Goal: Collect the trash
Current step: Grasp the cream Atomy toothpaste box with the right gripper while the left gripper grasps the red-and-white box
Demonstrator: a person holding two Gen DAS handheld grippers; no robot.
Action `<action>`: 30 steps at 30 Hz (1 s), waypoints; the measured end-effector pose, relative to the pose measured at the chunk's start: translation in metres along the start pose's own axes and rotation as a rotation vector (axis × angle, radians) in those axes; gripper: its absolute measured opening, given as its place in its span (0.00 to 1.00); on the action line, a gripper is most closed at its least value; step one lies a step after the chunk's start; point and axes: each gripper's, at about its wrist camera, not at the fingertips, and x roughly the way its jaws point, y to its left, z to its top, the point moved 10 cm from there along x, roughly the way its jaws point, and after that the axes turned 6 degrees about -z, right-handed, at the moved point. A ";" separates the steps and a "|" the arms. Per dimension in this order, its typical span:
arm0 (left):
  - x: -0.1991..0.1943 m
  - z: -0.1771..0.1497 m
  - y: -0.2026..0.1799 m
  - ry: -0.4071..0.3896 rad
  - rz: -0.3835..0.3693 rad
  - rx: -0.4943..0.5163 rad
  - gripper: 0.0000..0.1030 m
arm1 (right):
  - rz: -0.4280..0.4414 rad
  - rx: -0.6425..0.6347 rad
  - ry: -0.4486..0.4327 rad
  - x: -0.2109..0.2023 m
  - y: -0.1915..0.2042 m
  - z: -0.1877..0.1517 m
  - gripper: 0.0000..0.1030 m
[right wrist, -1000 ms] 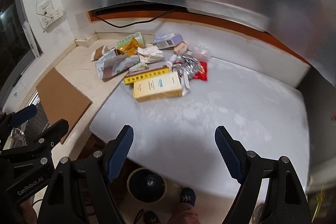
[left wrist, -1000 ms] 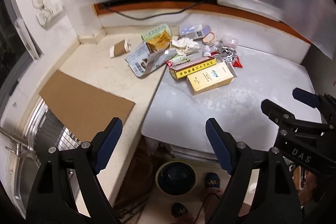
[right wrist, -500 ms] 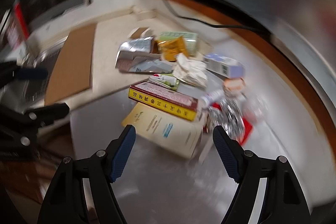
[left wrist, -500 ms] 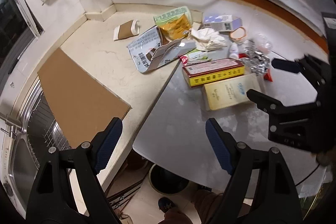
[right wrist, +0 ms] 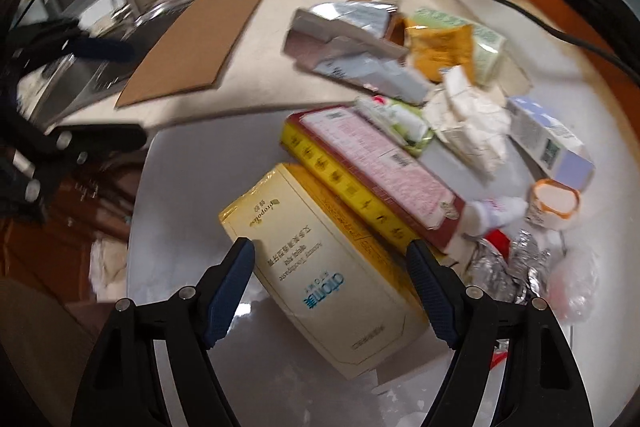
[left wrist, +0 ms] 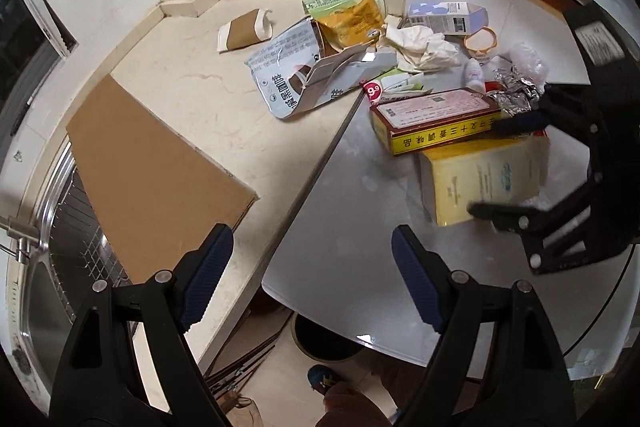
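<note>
Pale-yellow cardboard box (left wrist: pixel 484 179) lies flat on the grey counter (left wrist: pixel 352 239), touching the red-and-yellow carton (left wrist: pixel 436 125); left gripper (left wrist: pixel 312 267) spread, empty. Right view: right gripper (right wrist: pixel 330 291) spread astride the box (right wrist: pixel 320 267). Probably light and stiff; pinch across its narrow width.

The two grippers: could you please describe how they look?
Both the left gripper and the right gripper have matte black plastic arms with silver rivets at the joints. Their fingers carry dark blue, finely textured pads. No cables or sleeves are visible.
</note>
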 end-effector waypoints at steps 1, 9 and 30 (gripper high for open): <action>0.000 0.001 0.001 0.001 0.000 0.000 0.77 | 0.008 -0.024 0.015 0.002 0.006 -0.003 0.76; 0.000 0.020 -0.012 -0.017 -0.012 0.068 0.77 | -0.020 -0.142 0.055 0.014 0.032 -0.021 0.75; 0.067 0.077 -0.120 0.067 -0.178 0.544 0.77 | 0.070 0.749 -0.093 -0.065 -0.075 -0.086 0.53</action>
